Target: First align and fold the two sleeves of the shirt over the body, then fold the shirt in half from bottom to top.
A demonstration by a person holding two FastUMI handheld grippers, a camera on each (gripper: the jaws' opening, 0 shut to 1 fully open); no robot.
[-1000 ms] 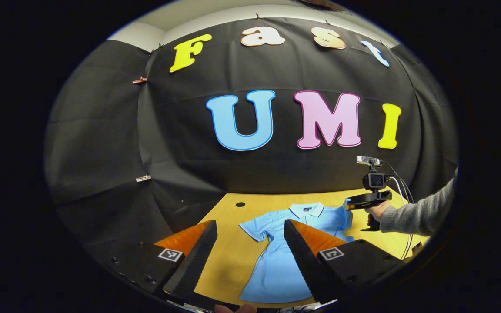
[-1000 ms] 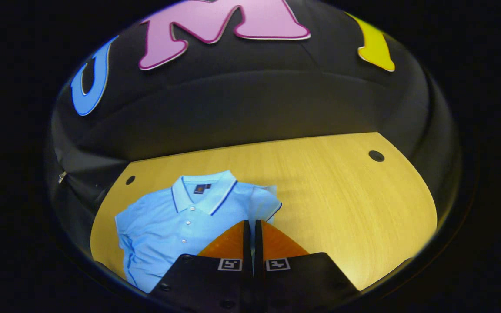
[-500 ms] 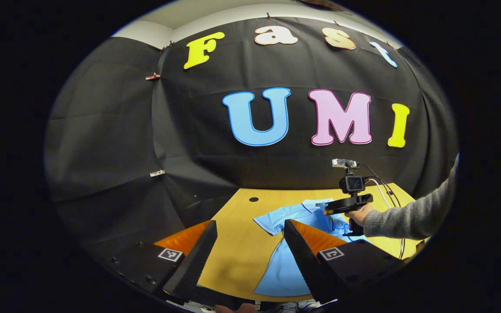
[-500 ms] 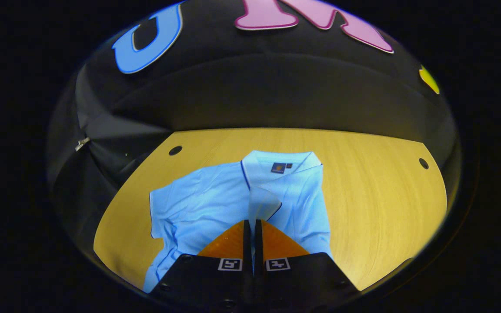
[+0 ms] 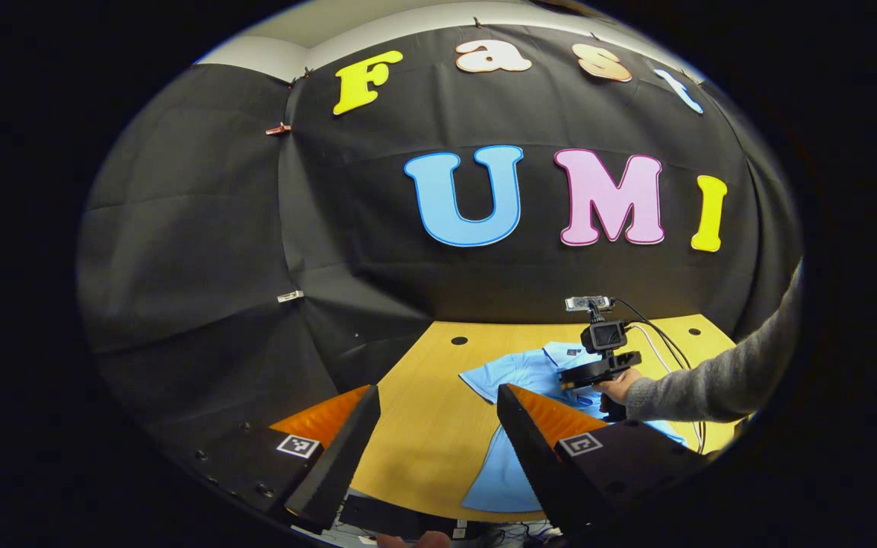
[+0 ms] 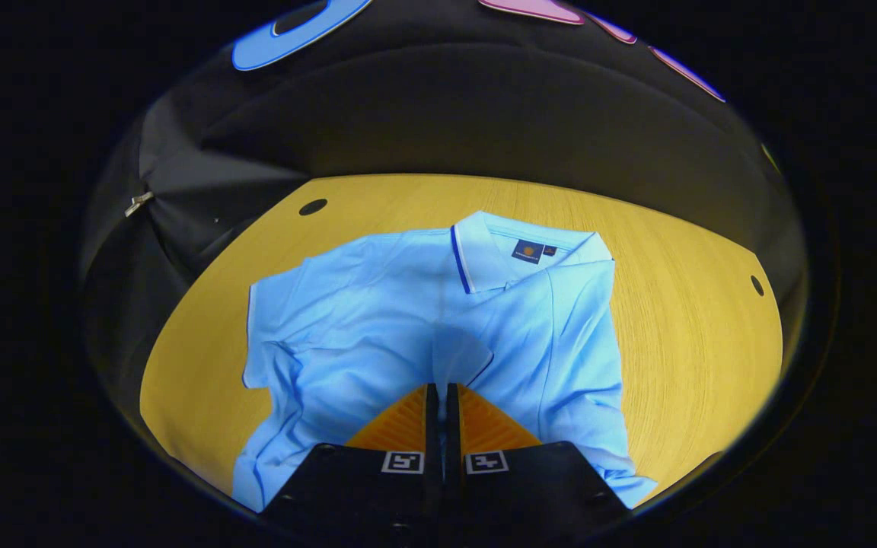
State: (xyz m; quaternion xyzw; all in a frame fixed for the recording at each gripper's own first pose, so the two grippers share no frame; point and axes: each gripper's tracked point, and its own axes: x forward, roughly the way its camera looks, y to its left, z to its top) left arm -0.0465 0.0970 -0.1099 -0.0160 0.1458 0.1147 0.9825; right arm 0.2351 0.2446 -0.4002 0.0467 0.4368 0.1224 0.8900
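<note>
A light blue polo shirt (image 6: 362,320) lies collar-far on the yellow wooden table (image 6: 682,320). My right gripper (image 6: 442,390) is shut on the edge of the shirt's right sleeve (image 6: 463,356), which is drawn over the chest just below the collar (image 6: 499,255). The other sleeve (image 6: 275,335) lies spread out to the left. In the left gripper view my left gripper (image 5: 438,391) hangs open and empty above the table's near edge, short of the shirt (image 5: 518,371). Farther off there, a hand holds the right gripper (image 5: 568,378) over the shirt.
A grey-sleeved arm (image 5: 712,380) reaches in from the right, with cables trailing from the gripper's camera (image 5: 607,335). Small round holes (image 6: 313,206) mark the table's far corners. Black cloth walls stand close behind and to the left of the table (image 5: 423,411).
My right gripper has carried the right sleeve leftward from beside the shirt to over its chest. The left gripper stayed open and swung slightly left.
</note>
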